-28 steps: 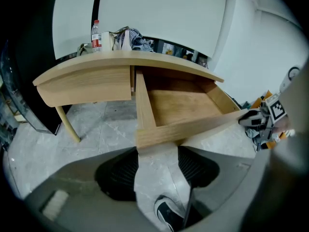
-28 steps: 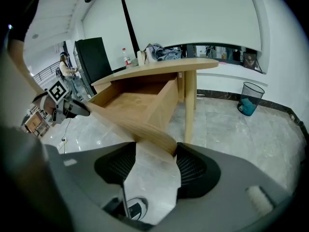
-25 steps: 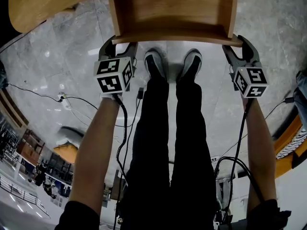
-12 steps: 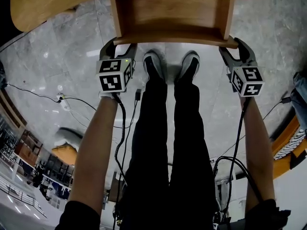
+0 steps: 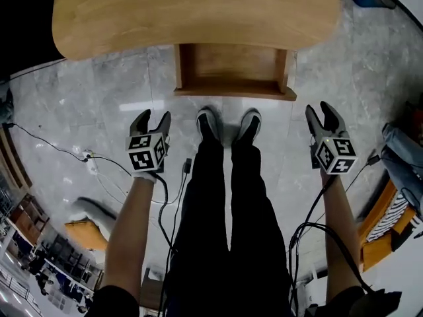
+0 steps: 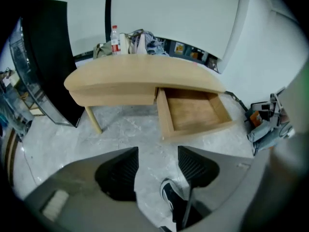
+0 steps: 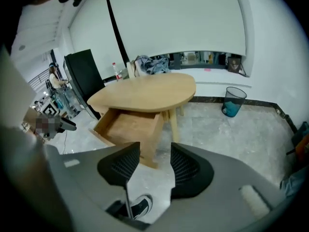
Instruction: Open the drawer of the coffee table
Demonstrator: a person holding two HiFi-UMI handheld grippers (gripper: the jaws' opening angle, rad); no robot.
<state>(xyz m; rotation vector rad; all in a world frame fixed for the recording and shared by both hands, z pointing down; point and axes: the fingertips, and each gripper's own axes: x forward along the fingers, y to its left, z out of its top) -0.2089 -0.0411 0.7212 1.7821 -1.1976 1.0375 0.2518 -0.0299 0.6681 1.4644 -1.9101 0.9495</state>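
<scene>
Left hand-held gripper [image 5: 153, 116] open, empty; right [image 5: 320, 111] closing, empty.

You wear black trousers [image 5: 228, 230] and black shoes [image 5: 209, 121] with white trim. Your left tongs [image 5: 152, 117] and right tongs [image 5: 321, 113] are grey with ribbed black pads [image 6: 121, 172]; each bears a black-and-white marker cube [image 5: 147, 153] and trails a black cable [image 5: 310, 209]. The right jaws have just been closing, empty.

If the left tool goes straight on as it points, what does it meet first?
Probably the floor, short of the open drawer; the person's shoe lies close to that line.
</scene>
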